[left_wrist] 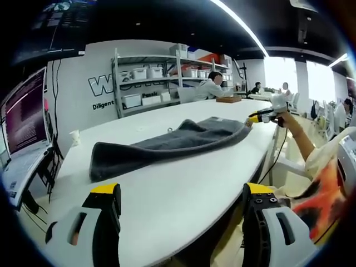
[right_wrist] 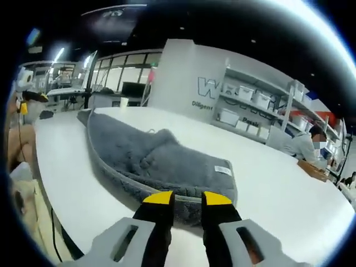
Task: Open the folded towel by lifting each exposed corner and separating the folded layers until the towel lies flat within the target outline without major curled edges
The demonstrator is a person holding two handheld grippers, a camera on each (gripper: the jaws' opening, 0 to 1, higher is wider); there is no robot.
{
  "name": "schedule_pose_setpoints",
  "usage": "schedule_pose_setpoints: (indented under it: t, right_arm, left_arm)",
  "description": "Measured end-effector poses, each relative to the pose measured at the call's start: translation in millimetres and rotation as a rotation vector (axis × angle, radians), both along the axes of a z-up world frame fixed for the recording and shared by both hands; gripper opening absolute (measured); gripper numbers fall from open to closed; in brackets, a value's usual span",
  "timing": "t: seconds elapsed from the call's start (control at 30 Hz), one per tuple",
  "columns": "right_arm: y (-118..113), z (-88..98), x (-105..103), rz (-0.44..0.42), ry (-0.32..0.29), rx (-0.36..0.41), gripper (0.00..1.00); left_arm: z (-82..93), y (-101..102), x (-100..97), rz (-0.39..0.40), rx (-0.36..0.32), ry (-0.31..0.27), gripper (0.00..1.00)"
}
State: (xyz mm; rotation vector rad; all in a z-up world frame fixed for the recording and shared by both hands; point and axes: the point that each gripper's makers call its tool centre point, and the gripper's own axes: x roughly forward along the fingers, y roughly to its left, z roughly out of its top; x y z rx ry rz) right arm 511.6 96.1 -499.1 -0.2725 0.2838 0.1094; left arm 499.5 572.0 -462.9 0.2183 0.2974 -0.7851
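The gray towel (right_wrist: pixel 161 161) lies stretched but rumpled along the white table (left_wrist: pixel 183 189); right gripper (right_wrist: pixel 186 199) pinches its near edge, left gripper (left_wrist: pixel 181 194) hangs released. Flattening remains.

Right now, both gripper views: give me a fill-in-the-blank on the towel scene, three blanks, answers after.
1. The towel is ____ in colour.
2. The right gripper is closed on the towel's ____.
3. The left gripper holds nothing; it is ____ above the white table.

Missing words: grey; edge; open
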Motion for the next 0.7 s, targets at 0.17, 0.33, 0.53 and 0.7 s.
schedule_pose_setpoints:
  t: [0.17, 0.33, 0.53, 0.7]
  right_arm:
    - [6.7, -7.6, 2.3, 0.021, 0.066, -0.039, 0.48]
    - [16.8, -14.9, 2.5, 0.062, 0.12, -0.039, 0.6]
    - [18.2, -4.7, 8.1, 0.058, 0.12, -0.029, 0.9]
    - [29.8, 3.1, 10.5, 0.091, 0.105, -0.027, 0.99]
  left_arm:
    - [-3.7, -3.9, 0.1, -0.01, 0.008, 0.008, 0.89]
    - [-5.9, -6.2, -1.6, -0.018, 0.012, 0.011, 0.89]
    - [-7.7, -6.0, 0.8, -0.009, -0.003, 0.02, 0.89]
    - [-10.0, -7.9, -0.3, -0.005, 0.001, 0.023, 0.89]
